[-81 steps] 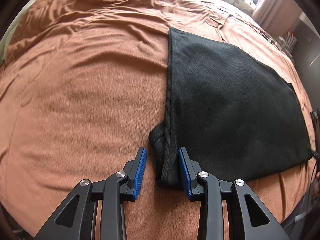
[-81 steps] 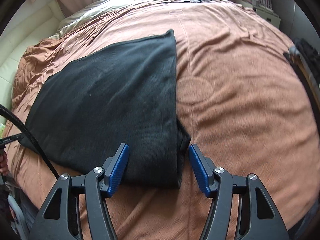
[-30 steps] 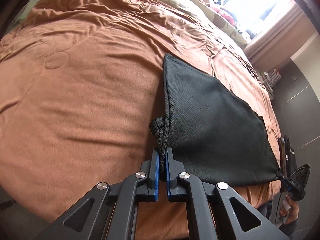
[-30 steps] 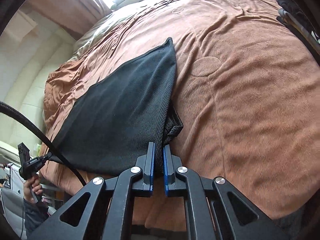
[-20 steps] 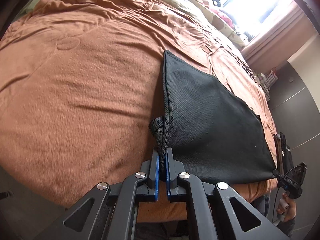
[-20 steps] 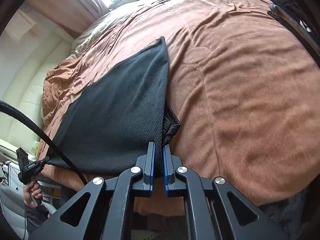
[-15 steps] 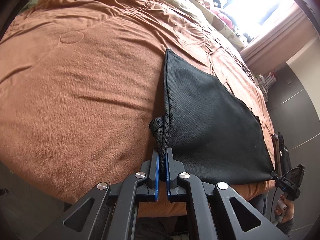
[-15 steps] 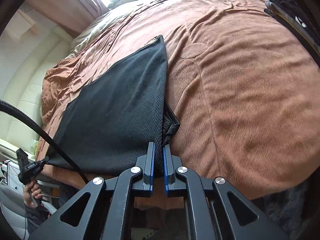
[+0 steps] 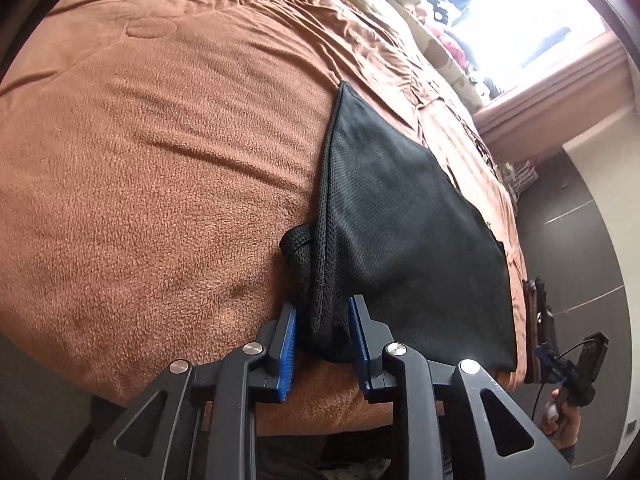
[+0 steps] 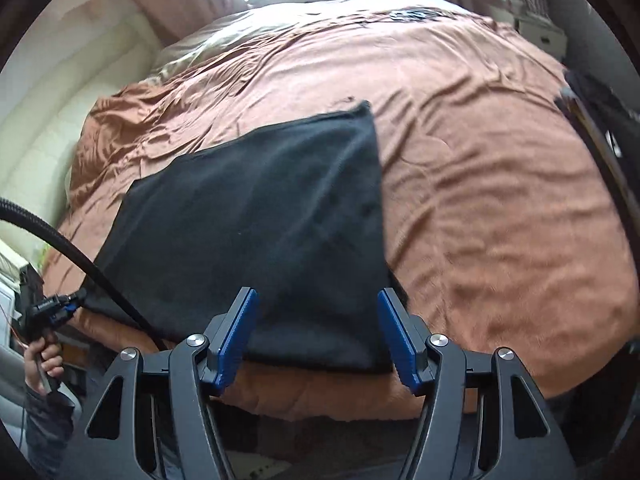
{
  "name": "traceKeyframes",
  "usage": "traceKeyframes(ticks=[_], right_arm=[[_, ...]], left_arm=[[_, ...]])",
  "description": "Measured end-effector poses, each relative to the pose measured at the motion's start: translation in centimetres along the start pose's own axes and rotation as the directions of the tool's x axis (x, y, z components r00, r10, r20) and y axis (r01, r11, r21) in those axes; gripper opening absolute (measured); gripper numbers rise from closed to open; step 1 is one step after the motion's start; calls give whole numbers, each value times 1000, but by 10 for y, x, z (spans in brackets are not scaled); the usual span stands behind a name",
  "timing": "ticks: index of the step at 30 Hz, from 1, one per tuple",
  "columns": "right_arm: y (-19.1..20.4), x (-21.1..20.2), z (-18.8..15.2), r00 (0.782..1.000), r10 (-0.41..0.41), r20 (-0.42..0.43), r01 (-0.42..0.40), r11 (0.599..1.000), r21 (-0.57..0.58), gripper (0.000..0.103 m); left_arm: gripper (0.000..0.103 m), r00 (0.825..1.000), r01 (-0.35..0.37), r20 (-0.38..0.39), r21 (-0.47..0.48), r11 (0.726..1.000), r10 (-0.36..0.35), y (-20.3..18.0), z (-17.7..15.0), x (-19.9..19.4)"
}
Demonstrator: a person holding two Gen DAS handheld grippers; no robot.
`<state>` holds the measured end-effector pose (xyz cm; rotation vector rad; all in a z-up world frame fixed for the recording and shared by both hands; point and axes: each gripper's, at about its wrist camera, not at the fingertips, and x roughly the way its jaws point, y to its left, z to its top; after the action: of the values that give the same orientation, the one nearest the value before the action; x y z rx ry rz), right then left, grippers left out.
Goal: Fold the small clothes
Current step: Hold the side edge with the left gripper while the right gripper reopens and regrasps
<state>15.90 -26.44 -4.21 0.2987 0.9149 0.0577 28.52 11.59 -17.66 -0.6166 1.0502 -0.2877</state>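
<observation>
The black mesh garment (image 9: 400,220) lies folded flat on the brown blanket (image 9: 160,160), its near edge at the bed's front edge. My left gripper (image 9: 323,306) has its jaws opening; the garment's bunched near-left corner sits loosely between the blue pads (image 9: 289,344). In the right wrist view the garment (image 10: 260,220) is spread flat. My right gripper (image 10: 316,293) hovers over its near-right corner with its jaws opening wide, and the pads (image 10: 236,332) stand clear of the cloth.
The brown blanket (image 10: 480,200) covers the whole bed, with pillows and a bright window at the far end. A hand (image 9: 560,420) holds the other gripper at the right edge. A black cable (image 10: 80,260) crosses the left side. Dark items (image 10: 600,120) lie at the bed's right edge.
Both grippers were shut on the garment's near corners. Both now have their jaws apart. The right gripper has let go and risen, and the left has sunk a little.
</observation>
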Motion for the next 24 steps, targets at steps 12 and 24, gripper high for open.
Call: traceKeyframes(ticks=[12, 24], right_arm=[[80, 53, 4, 999, 33, -38, -39, 985, -169, 54], [141, 111, 17, 992, 76, -96, -98, 963, -251, 38]], left_arm=[[27, 999, 35, 28, -48, 998, -34, 1, -9, 5], [26, 996, 83, 50, -77, 994, -79, 10, -12, 3]])
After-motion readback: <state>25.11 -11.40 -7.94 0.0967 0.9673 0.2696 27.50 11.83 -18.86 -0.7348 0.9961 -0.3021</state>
